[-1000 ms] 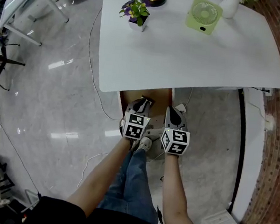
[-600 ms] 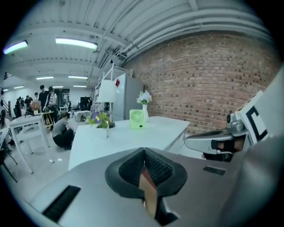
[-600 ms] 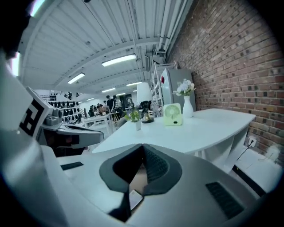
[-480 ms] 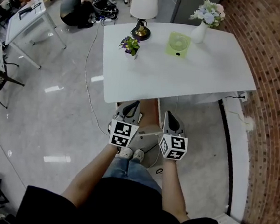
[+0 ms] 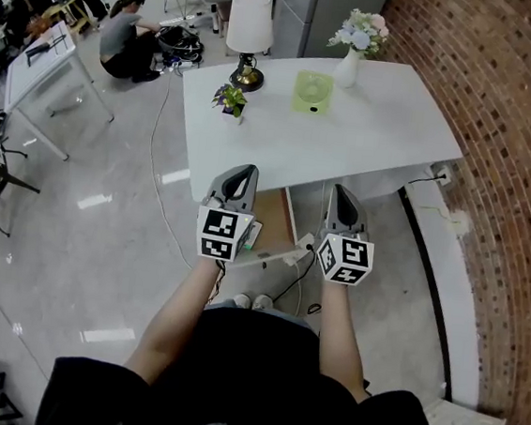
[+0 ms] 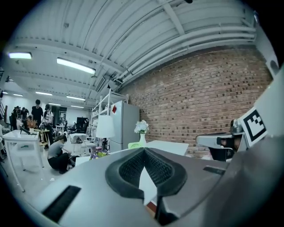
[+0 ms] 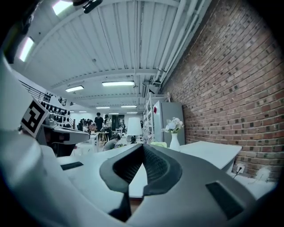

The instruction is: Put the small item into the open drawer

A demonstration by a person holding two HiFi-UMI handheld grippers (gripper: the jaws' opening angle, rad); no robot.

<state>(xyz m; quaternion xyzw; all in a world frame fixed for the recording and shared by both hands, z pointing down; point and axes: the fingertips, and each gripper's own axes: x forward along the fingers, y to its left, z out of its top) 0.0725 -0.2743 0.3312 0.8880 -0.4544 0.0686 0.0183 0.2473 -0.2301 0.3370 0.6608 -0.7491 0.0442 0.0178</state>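
The open drawer (image 5: 287,222) juts out under the front edge of the white table (image 5: 367,142); its brown inside shows between my grippers. Beside the left gripper's marker cube lies a small pale thing (image 5: 248,235), too small to tell what it is. My left gripper (image 5: 237,183) hangs level over the drawer's left side, jaws shut and empty. My right gripper (image 5: 341,200) is off the drawer's right, also shut and empty. In the left gripper view the pads (image 6: 133,166) meet at the tip, as do the pads (image 7: 153,166) in the right gripper view.
On the table stand a lamp (image 5: 248,28), a small potted plant (image 5: 230,98), a green fan (image 5: 312,89) and a vase of flowers (image 5: 349,59). A brick wall (image 5: 500,137) runs along the right. A cable (image 5: 309,263) trails on the floor by the drawer. A person (image 5: 125,39) crouches far left.
Both grippers have come up from low over the drawer and spread apart. The head view has pulled back and now shows the whole table and the room beyond.
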